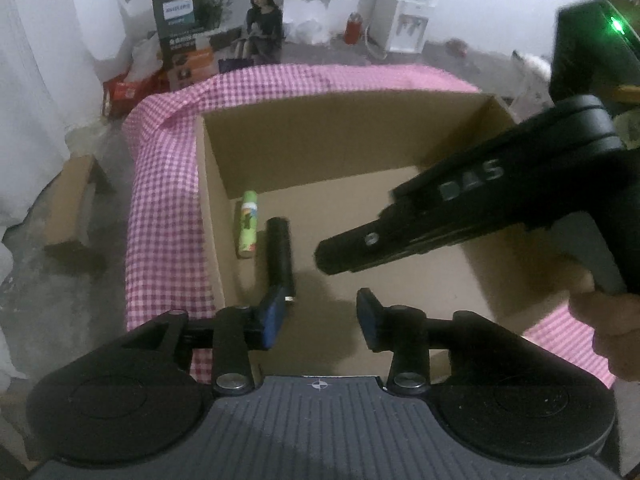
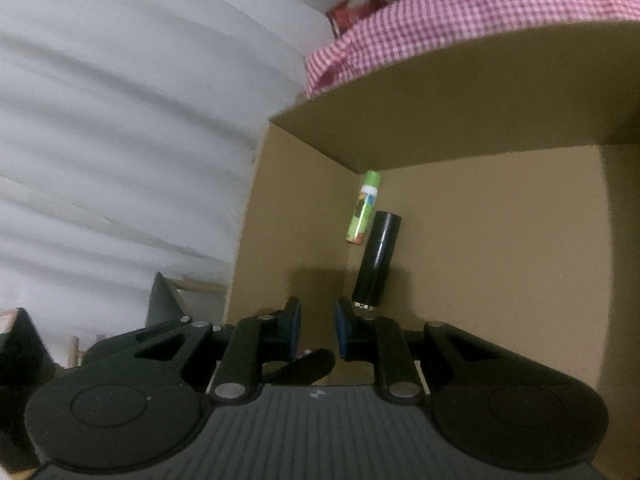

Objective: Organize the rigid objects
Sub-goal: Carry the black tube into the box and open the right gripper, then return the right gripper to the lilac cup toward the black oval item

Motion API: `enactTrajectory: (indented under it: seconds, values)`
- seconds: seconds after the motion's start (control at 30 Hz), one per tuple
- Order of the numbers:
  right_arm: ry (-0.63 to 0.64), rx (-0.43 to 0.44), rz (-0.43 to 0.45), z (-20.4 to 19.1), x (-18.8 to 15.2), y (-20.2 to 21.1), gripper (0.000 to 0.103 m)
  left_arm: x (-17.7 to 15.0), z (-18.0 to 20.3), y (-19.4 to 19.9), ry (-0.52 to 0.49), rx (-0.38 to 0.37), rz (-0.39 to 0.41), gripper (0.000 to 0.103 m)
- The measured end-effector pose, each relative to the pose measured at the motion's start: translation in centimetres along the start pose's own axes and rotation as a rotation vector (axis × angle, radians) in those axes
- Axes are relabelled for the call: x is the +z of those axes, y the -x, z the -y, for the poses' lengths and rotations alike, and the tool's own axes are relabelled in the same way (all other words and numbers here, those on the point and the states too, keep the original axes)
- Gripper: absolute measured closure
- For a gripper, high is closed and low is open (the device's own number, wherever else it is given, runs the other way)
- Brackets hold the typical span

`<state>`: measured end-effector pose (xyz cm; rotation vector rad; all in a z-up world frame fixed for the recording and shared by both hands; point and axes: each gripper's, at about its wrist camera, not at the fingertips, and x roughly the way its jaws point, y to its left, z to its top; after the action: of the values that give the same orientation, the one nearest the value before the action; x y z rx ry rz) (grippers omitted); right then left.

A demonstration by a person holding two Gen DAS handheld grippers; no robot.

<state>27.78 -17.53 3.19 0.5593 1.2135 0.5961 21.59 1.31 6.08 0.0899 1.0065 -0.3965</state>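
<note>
Our left fingers gape empty, right gripper narrow, empty; can and tube lie by the box's left wall.

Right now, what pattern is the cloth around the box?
Pink-and-white gingham cloth; left wrist view shows it best.

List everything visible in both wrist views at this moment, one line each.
cardboard box: one, brown, open, on the checked cloth
green tube: one, green with printed label, lying in the box by its left wall
black cylinder: one, black, lying in the box beside the green tube
checked cloth: one, pink and white, under the box
printed carton: one, grey and orange, on the floor behind
water dispenser: one, white, far wall
left gripper: black, jaws apart, nothing between them
right gripper: black, jaws slightly apart, nothing between them
hand: one, holding the right gripper
</note>
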Motion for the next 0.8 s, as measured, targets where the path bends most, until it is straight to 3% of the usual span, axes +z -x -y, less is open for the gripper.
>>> enactTrajectory:
  seconds: [0.3,0.5,0.67,0.8]
  values:
    - [0.011,0.056,0.165,-0.4,-4.7,8.6,0.082,-2.2,2.6,6.8,-0.024,-0.039,0.164,0.048]
    - [0.031,0.088,0.280,-0.5,-10.4,13.3,0.077,-4.8,4.1,10.6,-0.055,-0.072,0.251,0.042]
    - [0.014,0.084,0.353,0.6,-15.3,15.3,0.071,-7.4,4.9,11.4,-0.054,-0.101,0.269,0.041]
    - [-0.013,0.061,0.390,1.8,-18.9,15.7,0.065,-9.6,5.8,10.2,-0.056,-0.112,0.229,0.041]
